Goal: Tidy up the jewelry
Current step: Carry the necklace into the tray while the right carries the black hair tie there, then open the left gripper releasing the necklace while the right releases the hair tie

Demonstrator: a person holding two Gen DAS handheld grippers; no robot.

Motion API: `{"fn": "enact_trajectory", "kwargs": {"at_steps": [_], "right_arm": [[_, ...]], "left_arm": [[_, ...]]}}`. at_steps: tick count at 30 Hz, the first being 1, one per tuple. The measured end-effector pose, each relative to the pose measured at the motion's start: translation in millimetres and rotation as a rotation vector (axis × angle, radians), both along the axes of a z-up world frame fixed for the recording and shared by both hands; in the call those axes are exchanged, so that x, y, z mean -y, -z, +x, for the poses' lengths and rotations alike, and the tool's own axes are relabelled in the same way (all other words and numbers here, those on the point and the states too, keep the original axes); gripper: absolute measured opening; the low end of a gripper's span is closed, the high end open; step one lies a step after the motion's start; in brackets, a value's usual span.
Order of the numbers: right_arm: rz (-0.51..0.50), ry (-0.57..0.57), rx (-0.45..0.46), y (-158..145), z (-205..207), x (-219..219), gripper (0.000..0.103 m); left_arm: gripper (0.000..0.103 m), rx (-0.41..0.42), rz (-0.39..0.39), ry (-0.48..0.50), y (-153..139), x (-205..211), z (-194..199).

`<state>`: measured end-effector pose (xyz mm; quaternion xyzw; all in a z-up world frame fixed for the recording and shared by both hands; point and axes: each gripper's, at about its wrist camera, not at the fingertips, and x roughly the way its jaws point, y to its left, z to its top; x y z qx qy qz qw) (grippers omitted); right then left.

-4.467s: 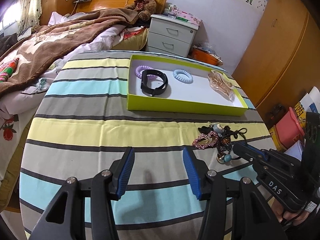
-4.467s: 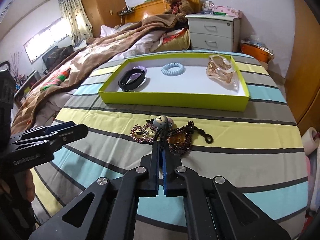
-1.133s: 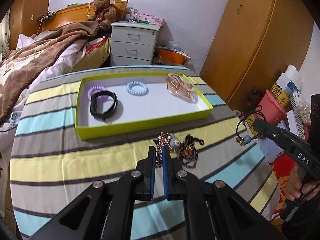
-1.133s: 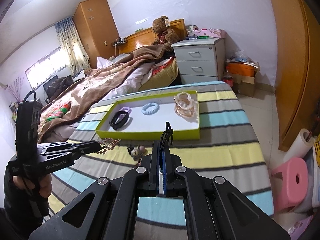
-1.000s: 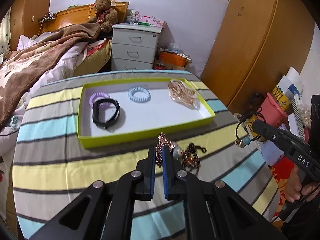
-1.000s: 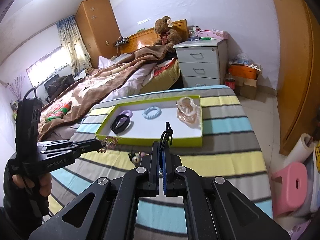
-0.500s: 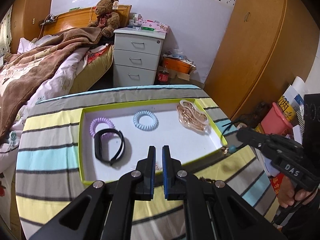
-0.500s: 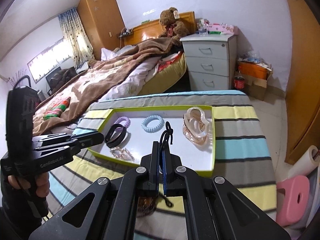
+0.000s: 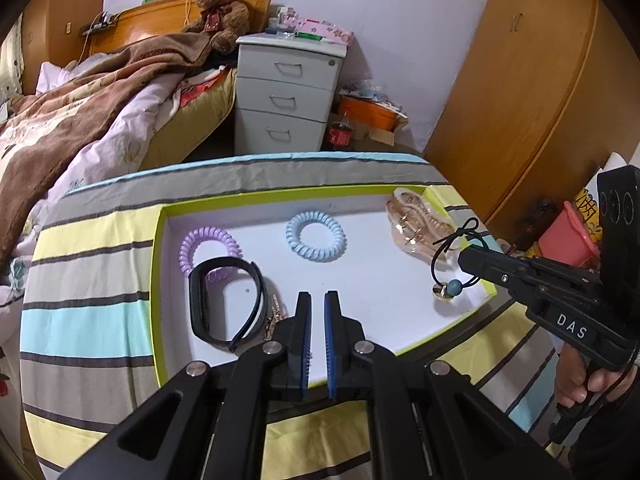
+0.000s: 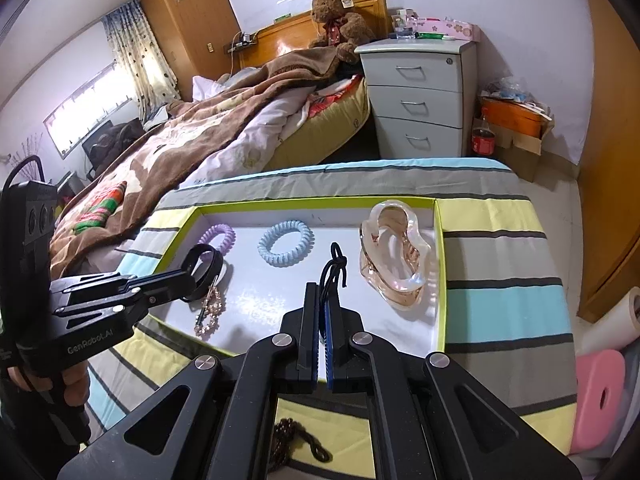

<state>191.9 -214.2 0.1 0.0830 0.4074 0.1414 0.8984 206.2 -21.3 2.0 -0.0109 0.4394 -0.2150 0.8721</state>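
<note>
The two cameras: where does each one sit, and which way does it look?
Left wrist: on the left gripper, looking down over its shut jaws into the green tray; the right gripper and hand show at right.
Right wrist: on the right gripper, facing the same tray; the left gripper shows at left.
Both share the blue coil tie.

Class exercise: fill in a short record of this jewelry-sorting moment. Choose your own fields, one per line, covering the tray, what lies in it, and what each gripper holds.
Tray: green-rimmed box on a striped cloth
Lying in the tray: purple coil hair tie, blue coil hair tie, black band, clear hair claw
Left gripper: shut on a rhinestone clip hanging over the tray
Right gripper: shut on a black beaded hair tie, dangling above the tray's right end
Outside the tray: dark beaded piece on the cloth
</note>
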Motion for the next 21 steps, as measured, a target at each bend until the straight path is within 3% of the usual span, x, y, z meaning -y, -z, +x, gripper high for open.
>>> {"fn": "enact_trajectory", "kwargs": {"at_steps": [9, 15, 21], "right_arm": [[0.007, -0.030, -0.032, 13.8, 8.3, -6.3, 0.002], [0.079, -0.065, -0.052, 19.0, 13.4, -6.3, 0.002], [0.064, -0.034, -0.105, 31.9, 16.2, 3.1, 0.002]], "left_arm": [[0.007, -0.044, 0.044, 0.002, 17.8, 1.7, 0.8], [0.007, -0.062, 0.078, -0.012, 27.2, 2.5, 1.1], [0.007, -0.063, 0.097, -0.036, 29.4, -2.4, 0.7]]}}
